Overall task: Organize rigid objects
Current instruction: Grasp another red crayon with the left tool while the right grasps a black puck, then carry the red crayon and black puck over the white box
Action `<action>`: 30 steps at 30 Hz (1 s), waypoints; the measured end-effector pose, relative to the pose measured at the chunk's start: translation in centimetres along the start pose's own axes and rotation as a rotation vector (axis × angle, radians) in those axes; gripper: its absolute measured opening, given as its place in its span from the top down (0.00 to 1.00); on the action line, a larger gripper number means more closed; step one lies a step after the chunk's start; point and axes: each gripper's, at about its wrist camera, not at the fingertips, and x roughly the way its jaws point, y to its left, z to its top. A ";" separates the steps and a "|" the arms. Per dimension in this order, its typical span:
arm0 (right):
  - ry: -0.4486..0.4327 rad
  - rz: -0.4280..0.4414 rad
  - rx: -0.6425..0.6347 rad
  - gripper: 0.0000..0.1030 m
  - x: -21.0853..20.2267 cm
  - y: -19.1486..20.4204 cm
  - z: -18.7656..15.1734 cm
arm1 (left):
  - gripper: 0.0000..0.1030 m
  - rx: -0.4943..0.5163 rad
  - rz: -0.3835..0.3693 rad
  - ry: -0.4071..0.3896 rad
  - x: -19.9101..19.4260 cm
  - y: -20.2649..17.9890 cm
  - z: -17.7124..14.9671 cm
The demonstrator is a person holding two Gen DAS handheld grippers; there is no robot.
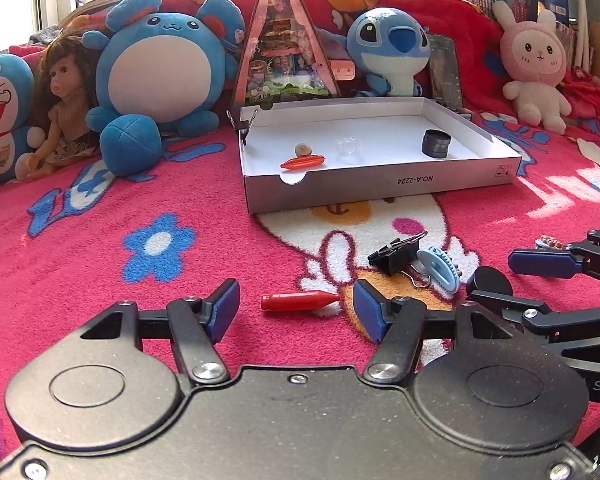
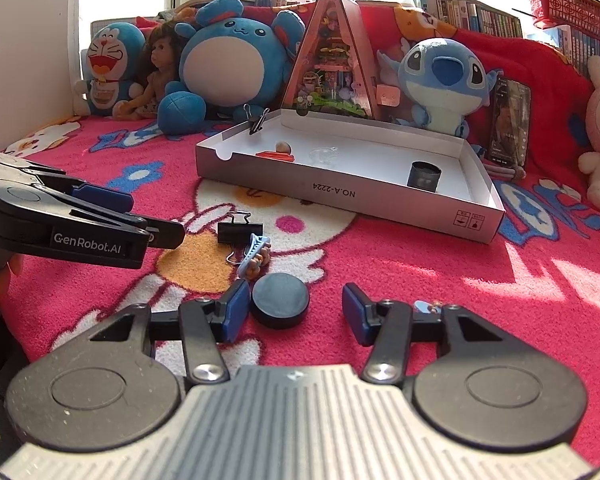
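Both tools hang low over the pink blanket (image 1: 80,240). Left tool (image 1: 296,304) has its blue pads parted, a red bullet-shaped piece (image 1: 298,301) lying between them, ungripped. Right tool (image 2: 292,310) is spread too, a black disc (image 2: 280,300) just beside its left pad, not pinched. Farther back sits the white box (image 1: 380,188), holding another red piece (image 1: 302,161) and a dark cylinder (image 1: 436,143).

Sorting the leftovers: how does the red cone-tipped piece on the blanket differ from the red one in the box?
The red piece on the blanket lies outside the box, blunt at one end; the red piece in the box tapers at both ends, beside a small shell. Both are red and lie flat.
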 end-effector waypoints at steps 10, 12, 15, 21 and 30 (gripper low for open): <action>-0.002 -0.006 0.022 0.45 0.0 0.2 -0.7 | 0.54 -0.041 -0.044 0.002 0.4 0.3 -0.8; -0.007 -0.004 0.027 0.49 -0.1 0.3 -0.8 | 0.59 -0.056 -0.055 0.000 0.2 0.2 -0.9; -0.014 0.007 0.051 0.61 -0.2 0.3 -0.8 | 0.59 -0.064 -0.055 -0.001 0.1 0.2 -0.8; -0.031 0.004 0.045 0.64 -0.9 0.6 -0.6 | 0.59 -0.071 -0.064 -0.009 -0.4 0.4 -0.3; -0.044 -0.028 0.098 0.64 -1.4 -1.2 1.5 | 0.59 -0.082 -0.059 -0.034 -0.7 1.0 3.0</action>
